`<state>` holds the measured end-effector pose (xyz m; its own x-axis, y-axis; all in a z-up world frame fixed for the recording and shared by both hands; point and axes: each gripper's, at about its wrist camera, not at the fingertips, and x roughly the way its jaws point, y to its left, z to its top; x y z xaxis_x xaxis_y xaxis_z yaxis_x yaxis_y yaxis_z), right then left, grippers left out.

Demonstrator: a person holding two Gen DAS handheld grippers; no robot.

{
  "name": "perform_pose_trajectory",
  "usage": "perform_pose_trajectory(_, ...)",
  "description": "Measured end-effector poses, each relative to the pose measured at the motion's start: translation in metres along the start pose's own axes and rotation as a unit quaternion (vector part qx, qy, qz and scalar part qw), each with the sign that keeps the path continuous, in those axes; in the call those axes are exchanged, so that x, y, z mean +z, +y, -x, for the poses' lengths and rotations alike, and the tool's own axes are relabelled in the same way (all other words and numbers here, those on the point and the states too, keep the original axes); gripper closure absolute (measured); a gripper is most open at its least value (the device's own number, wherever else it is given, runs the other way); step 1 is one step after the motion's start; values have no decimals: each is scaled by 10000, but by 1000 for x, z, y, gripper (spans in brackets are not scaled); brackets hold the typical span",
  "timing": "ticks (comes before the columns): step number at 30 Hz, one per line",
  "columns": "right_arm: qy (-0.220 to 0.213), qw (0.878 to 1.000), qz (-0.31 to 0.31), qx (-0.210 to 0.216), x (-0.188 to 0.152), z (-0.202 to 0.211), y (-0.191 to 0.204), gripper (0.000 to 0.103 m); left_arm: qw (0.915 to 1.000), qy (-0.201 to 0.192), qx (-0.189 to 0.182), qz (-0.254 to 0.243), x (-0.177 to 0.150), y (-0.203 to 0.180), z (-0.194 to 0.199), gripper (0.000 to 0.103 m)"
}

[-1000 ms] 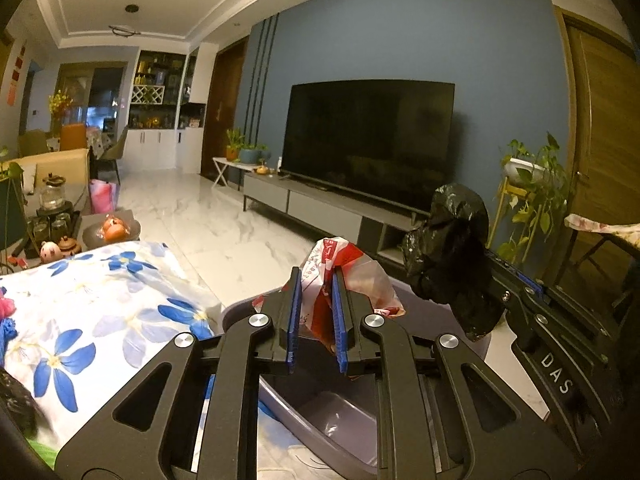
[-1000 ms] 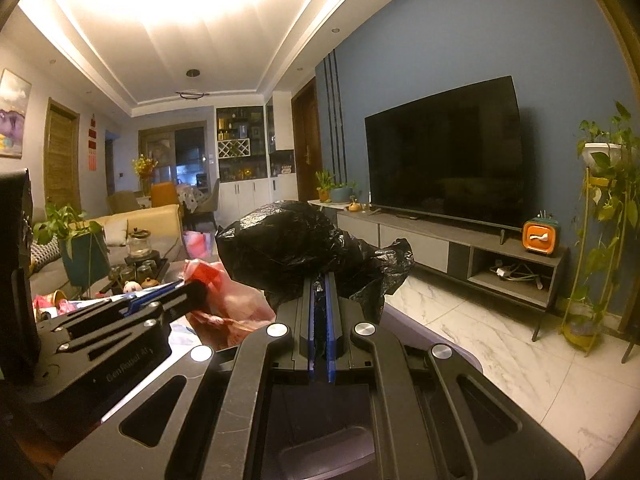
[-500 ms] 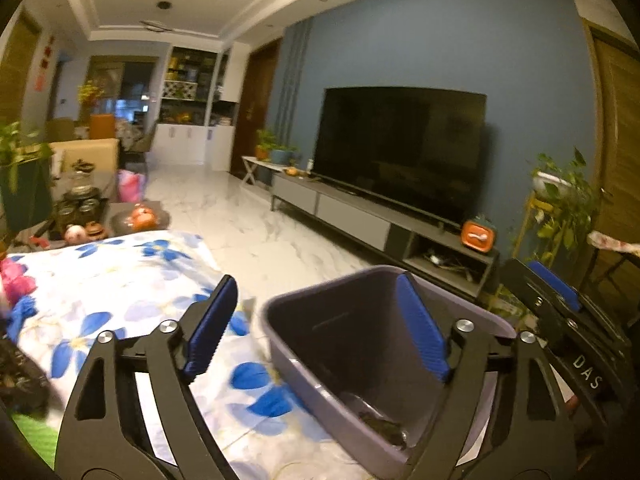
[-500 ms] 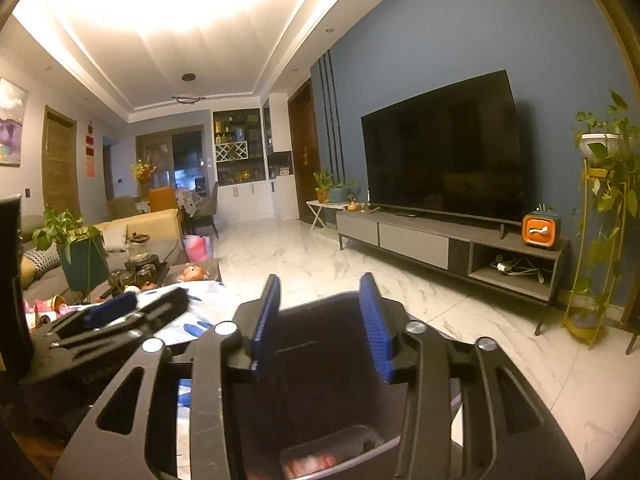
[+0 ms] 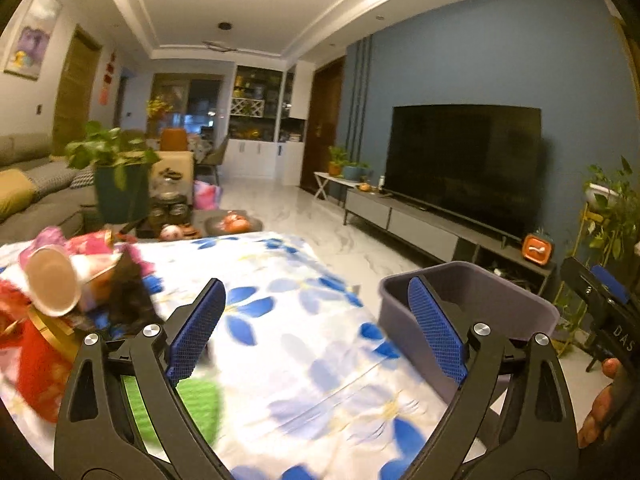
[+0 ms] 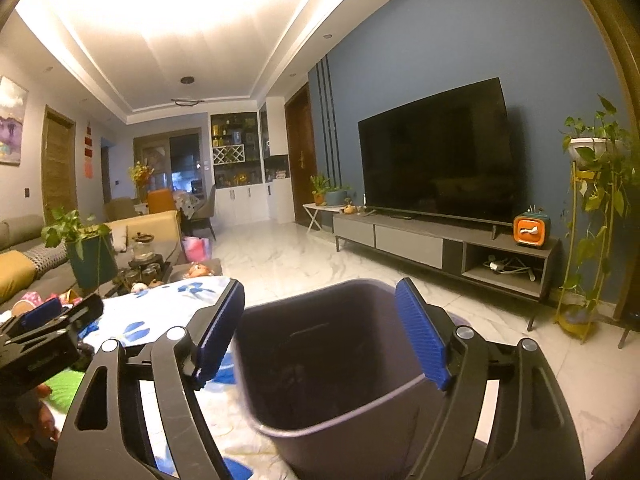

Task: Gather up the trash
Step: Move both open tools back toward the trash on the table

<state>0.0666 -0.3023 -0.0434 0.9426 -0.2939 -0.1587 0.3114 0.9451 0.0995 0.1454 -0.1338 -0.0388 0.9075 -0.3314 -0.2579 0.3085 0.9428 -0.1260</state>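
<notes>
Both my grippers are empty; the left gripper (image 5: 316, 332) has its jaws spread wide, having just been opening, with nothing between the blue pads, only the flowered tablecloth (image 5: 304, 360) under them; the right gripper (image 6: 320, 334) also has its jaws well apart, likewise just opening, and no pad presses on anything.

Through the right wrist camera I look straight into the grey trash bin (image 6: 340, 432), which stands at the table's edge on the side toward the TV; its open mouth lies between and just beyond the right fingers; some dark stuff lies at its bottom, but it is too murky for me to say what. From the left wrist camera the same bin (image 5: 500, 316) sits at the right edge of the table, partly behind the right-hand blue pad of my left gripper.

The remaining trash (image 5: 60, 288) is heaped at the table's left edge in the left view: a paper cup (image 5: 50, 282) lying on its side with its mouth toward me, pink and red wrappers, a dark crumpled piece just beside them; all of it is blurred. A green patch (image 5: 196, 404) shows on the cloth near the table's near edge, between the left gripper's arms.

My right gripper shows at the far right of the left view (image 5: 604, 292), with fingers of a hand (image 5: 600, 420) on its handle below.
</notes>
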Motion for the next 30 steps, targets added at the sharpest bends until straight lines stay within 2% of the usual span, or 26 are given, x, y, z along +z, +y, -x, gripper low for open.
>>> perform_pose_trajectory(2, 30, 10000, -16, 70, -1, 6, 7, 27, 9999, -31, 106, 63, -2, 14, 15, 12)
perform_pose_trajectory(10, 159, 9980, 7, 604, -11, 24, 44, 27, 9944, -81, 1044, 147, -16, 81, 68, 11)
perform_pose_trajectory(15, 361, 9940, 81, 1028, -22, 24, 78, 27, 9899, 11, 1385, 316, -27, 125, 91, 10)
perform_pose_trajectory(23, 646, 9854, 341, 1536, -42, 25, 131, 27, 9869, 232, 1565, 308, -45, 164, 104, 10)
perform_pose_trajectory(30, 829, 9791, 517, 1782, -52, 18, 162, 27, 9889, 540, 1376, 176, -48, 172, 86, 10)
